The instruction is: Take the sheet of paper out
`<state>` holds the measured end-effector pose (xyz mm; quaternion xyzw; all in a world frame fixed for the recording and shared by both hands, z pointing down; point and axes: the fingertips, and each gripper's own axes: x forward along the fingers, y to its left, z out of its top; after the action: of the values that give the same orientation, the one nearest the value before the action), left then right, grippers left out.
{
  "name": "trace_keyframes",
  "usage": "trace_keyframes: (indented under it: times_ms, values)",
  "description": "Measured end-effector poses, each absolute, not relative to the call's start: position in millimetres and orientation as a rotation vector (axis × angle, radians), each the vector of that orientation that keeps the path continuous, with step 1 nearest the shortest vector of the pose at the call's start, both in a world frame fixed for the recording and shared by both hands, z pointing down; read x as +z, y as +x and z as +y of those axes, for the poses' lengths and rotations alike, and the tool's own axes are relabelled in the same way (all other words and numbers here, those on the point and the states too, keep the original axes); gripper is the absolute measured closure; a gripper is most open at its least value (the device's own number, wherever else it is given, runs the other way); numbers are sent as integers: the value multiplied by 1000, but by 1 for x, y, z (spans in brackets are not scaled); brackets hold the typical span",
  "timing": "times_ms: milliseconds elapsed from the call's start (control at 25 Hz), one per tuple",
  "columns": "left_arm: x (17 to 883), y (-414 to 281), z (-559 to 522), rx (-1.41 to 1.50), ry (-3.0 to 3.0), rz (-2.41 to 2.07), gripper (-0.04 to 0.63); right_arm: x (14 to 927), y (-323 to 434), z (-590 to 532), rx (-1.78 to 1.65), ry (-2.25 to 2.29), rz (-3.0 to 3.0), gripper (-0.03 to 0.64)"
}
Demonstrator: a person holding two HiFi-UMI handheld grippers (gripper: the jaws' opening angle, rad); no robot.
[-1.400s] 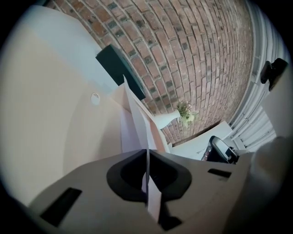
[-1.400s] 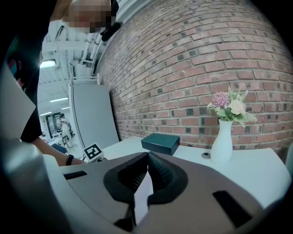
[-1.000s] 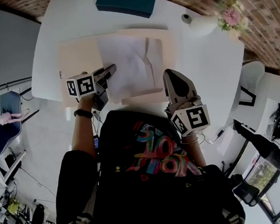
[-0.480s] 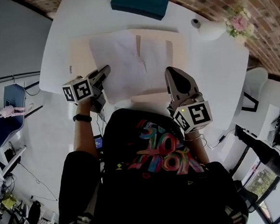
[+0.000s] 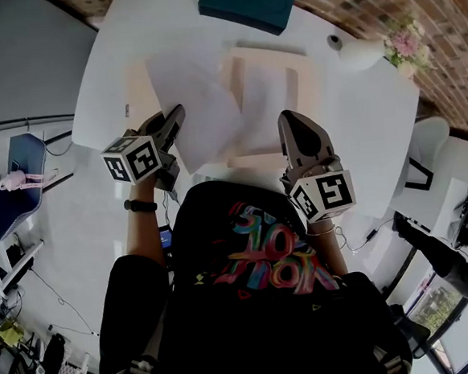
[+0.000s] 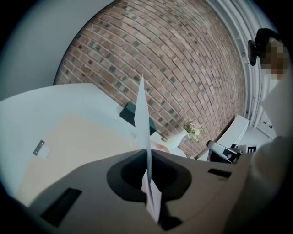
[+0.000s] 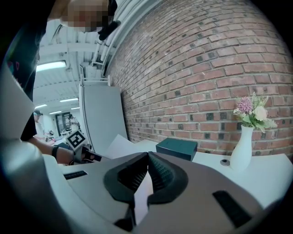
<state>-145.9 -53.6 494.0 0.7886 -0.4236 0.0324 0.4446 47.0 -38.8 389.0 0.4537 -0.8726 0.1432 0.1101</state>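
White sheet of paper (image 5: 195, 96), clamped in the left gripper (image 5: 177, 114), seems half out of the beige folder (image 5: 307, 88); next, pull toward the table's (image 5: 366, 123) left edge, right gripper (image 5: 285, 119) closed.

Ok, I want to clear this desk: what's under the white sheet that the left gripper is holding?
The open beige folder shows past both sides of the sheet, lying on the white table. The folder's middle, and anything inside it, is covered by the sheet.
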Motion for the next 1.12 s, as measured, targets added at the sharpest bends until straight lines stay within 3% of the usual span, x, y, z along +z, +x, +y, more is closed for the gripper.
trace_keyframes:
  times_ms: [720,1120]
  values:
    - [371,-81,-67,11,2375,-1218,571,367,102,-32,371,1530,-2501,598]
    - [348,-27,-64,176,2580,-1363,571,358,155,-25,337,1657,-2442,598]
